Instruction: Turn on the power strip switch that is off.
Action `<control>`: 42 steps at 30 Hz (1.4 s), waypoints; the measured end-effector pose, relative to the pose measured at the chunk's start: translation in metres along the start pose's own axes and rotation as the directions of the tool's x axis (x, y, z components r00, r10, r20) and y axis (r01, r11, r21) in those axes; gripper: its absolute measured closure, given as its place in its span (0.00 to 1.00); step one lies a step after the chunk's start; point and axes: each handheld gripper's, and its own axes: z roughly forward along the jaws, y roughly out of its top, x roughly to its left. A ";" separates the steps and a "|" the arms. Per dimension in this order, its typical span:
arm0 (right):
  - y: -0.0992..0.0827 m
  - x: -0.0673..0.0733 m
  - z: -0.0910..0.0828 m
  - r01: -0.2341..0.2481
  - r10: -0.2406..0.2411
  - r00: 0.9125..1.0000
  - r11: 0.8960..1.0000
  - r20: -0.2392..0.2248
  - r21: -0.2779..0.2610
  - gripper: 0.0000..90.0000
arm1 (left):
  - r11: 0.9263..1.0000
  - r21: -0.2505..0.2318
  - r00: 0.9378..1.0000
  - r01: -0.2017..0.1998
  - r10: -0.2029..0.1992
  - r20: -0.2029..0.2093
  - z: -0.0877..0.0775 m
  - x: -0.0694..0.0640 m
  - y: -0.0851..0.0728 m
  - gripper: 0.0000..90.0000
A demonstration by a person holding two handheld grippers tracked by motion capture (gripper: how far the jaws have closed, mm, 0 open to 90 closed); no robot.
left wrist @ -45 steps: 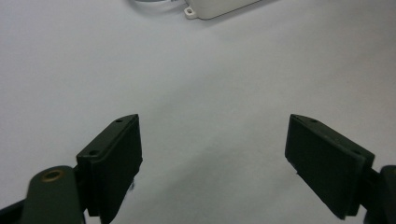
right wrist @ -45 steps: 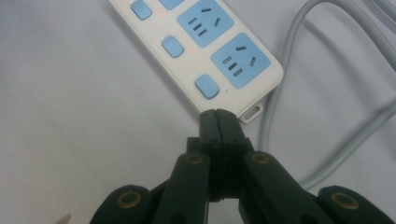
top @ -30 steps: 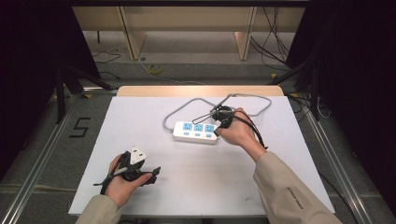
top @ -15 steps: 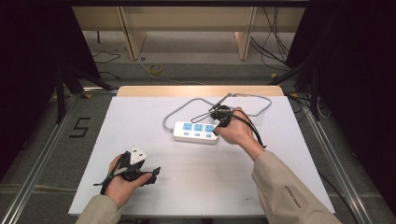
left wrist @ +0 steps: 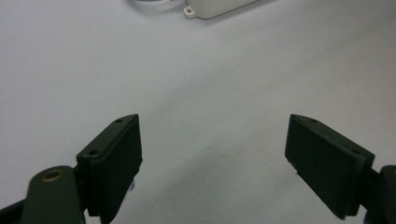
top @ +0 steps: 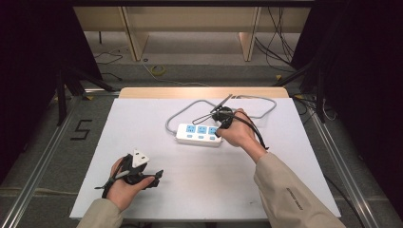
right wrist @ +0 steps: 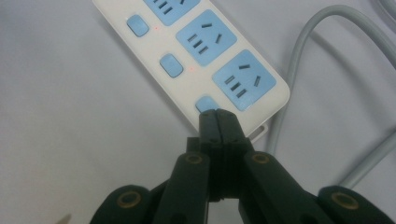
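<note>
Power strip lies flat near the middle of the white table, its grey cord looping off toward 12 o'clock; the right gripper has its jaws pressed together with nothing between them — their tips rest on the blue switch at the strip's 3 o'clock end; two red lights glow beside the other switches; the left gripper sits at 7 o'clock on the table — jaws wide apart, empty, over bare surface.

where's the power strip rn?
In the high view the white power strip lies mid-table toward the far edge, its grey cable looped behind it. The shut right gripper has its tips at the strip's end switch.
</note>
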 end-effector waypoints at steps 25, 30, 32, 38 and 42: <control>0.006 0.000 0.012 -0.010 0.010 1.000 1.000 -0.003 0.012 1.00 | 1.000 -0.001 1.000 0.001 -0.001 0.001 0.000 0.000 0.000 0.21; 0.007 0.000 0.015 -0.009 0.009 1.000 1.000 -0.007 0.017 1.00 | 1.000 0.004 1.000 -0.003 0.003 0.001 0.000 0.000 0.000 0.21; 0.008 0.000 0.016 -0.011 0.011 1.000 1.000 -0.005 0.015 1.00 | 1.000 -0.002 1.000 0.002 -0.002 0.002 0.000 0.000 -0.001 0.21; 0.009 0.000 0.018 -0.013 0.013 1.000 1.000 -0.003 0.013 1.00 | 1.000 0.002 1.000 -0.002 0.002 0.002 0.000 0.000 0.000 0.21; 0.010 0.000 0.021 -0.013 0.013 1.000 1.000 -0.004 0.016 1.00 | 1.000 0.001 1.000 -0.001 0.001 0.003 0.000 0.000 0.000 0.21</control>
